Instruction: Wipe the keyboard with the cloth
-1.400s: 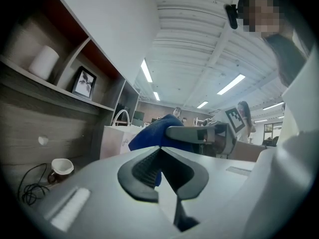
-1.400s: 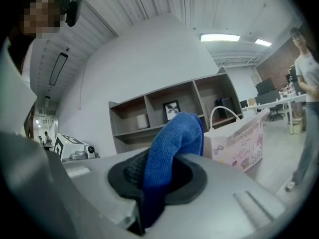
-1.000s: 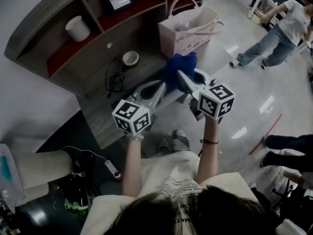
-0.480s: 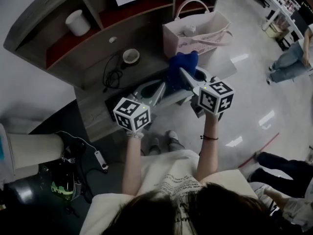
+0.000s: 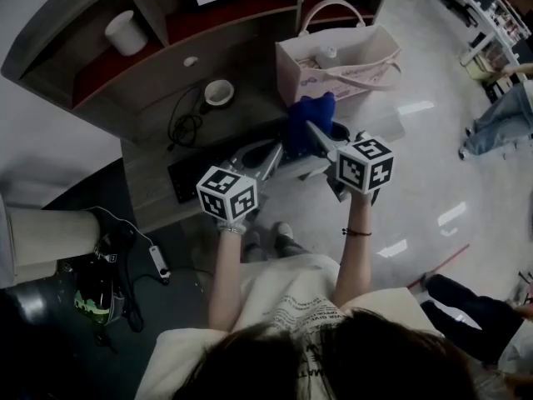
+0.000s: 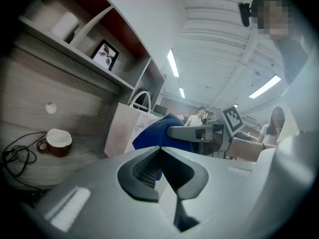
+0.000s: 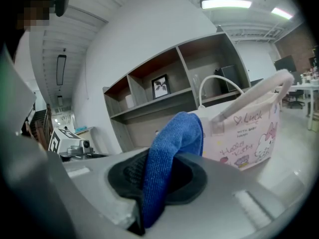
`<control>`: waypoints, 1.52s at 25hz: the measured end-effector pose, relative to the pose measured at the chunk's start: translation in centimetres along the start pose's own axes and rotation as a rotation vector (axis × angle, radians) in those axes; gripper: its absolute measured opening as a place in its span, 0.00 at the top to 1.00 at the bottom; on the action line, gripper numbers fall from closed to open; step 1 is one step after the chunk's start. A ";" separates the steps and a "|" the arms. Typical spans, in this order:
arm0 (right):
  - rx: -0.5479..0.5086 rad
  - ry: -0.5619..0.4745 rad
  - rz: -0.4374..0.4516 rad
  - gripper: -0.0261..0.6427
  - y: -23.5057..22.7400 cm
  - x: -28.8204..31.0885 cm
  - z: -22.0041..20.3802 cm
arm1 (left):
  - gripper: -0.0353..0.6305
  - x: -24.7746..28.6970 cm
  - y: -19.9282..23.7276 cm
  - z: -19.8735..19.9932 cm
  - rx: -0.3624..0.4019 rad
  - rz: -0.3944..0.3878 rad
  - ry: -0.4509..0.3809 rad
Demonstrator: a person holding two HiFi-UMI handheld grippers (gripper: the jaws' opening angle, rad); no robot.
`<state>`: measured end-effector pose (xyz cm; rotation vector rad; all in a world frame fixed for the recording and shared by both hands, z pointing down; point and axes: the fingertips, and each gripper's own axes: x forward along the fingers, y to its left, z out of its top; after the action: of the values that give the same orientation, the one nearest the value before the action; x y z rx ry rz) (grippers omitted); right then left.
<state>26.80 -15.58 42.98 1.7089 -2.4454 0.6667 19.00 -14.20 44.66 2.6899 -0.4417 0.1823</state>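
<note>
My right claw (image 7: 160,177) clamps the cloth (image 7: 174,138); my left claw (image 6: 160,153) is closed, empty. The keyboard (image 5: 185,182) lies below both claws. I should lower the cloth flat onto it, pressing lightly.

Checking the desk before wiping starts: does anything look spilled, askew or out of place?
Nothing spilled or damaged. The only untidy thing is the thin black cable, lying in a loose tangle on the grey wooden desk beside the upright brown mug. The blue cloth sits clamped in the right gripper.
</note>
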 end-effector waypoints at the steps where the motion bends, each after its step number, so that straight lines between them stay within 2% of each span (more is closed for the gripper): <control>1: 0.004 0.008 -0.003 0.87 -0.4 0.0 -0.3 | 0.94 0.3 0.0 -0.3 -0.010 0.002 0.002; 12: 0.024 0.085 -0.084 0.87 -4.0 1.1 -3.6 | 0.94 2.3 1.0 -3.5 -0.099 0.007 0.042; 22: -0.004 0.200 -0.131 0.87 -5.4 3.2 -7.3 | 0.94 3.2 2.5 -6.4 -0.163 0.012 0.095; 38: 0.018 0.261 -0.042 0.87 -3.9 7.3 -9.7 | 0.94 2.4 5.0 -8.0 -0.219 0.066 0.113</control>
<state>25.97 -19.21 55.11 1.5619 -2.2265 0.8498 19.12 -15.85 54.27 2.4388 -0.4858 0.2866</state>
